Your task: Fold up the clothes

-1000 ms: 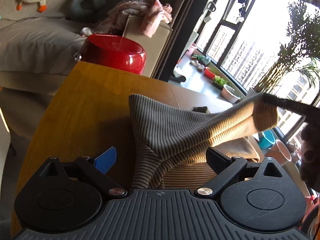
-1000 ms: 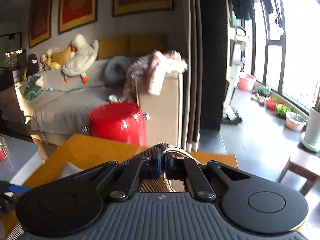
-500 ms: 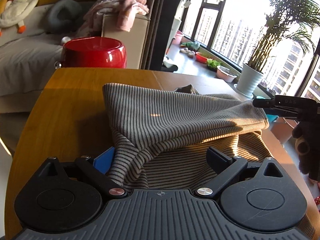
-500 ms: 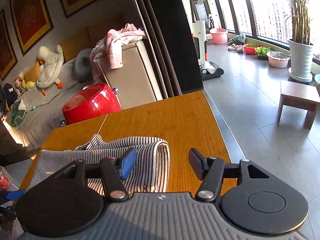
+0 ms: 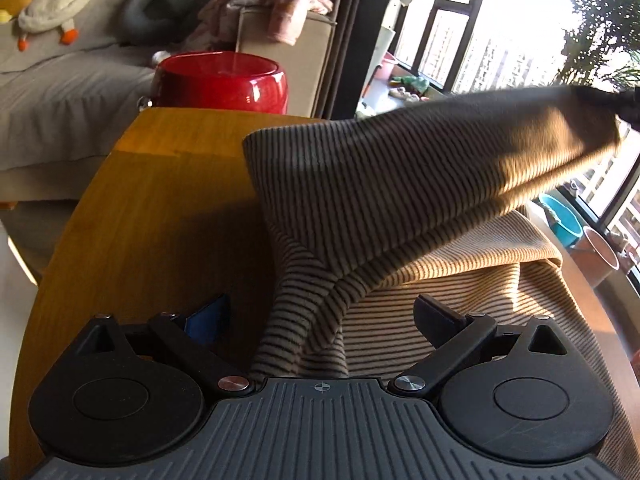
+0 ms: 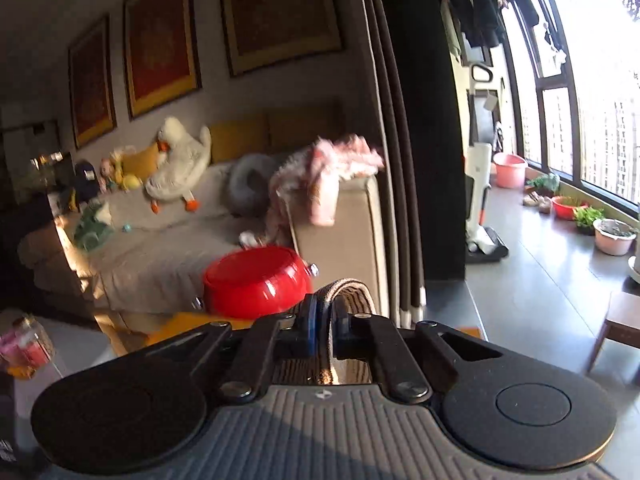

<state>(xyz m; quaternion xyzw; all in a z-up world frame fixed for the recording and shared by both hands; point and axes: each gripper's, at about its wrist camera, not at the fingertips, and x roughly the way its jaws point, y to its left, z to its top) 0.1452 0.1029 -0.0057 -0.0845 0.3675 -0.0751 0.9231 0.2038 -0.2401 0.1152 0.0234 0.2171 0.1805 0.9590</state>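
Observation:
A beige striped garment (image 5: 400, 200) lies on the wooden table (image 5: 160, 200). My left gripper (image 5: 320, 312) is open, its fingers on either side of a bunched part of the garment near the table's front. My right gripper (image 6: 323, 326) is shut on a folded edge of the garment (image 6: 346, 290) and holds it lifted. In the left wrist view that gripper (image 5: 624, 98) shows at the far right, pulling the cloth up and to the right, blurred by motion.
A red pot (image 5: 222, 82) stands just beyond the table's far edge, also in the right wrist view (image 6: 256, 284). Behind it are a sofa (image 5: 60, 92) with plush toys and a beige box with pink cloth (image 5: 276, 12). Windows and plant pots are at the right.
Half a second ago my right gripper was open beside the garment's fold on the table. It has shut on that fold and lifted it up. My left gripper stayed open.

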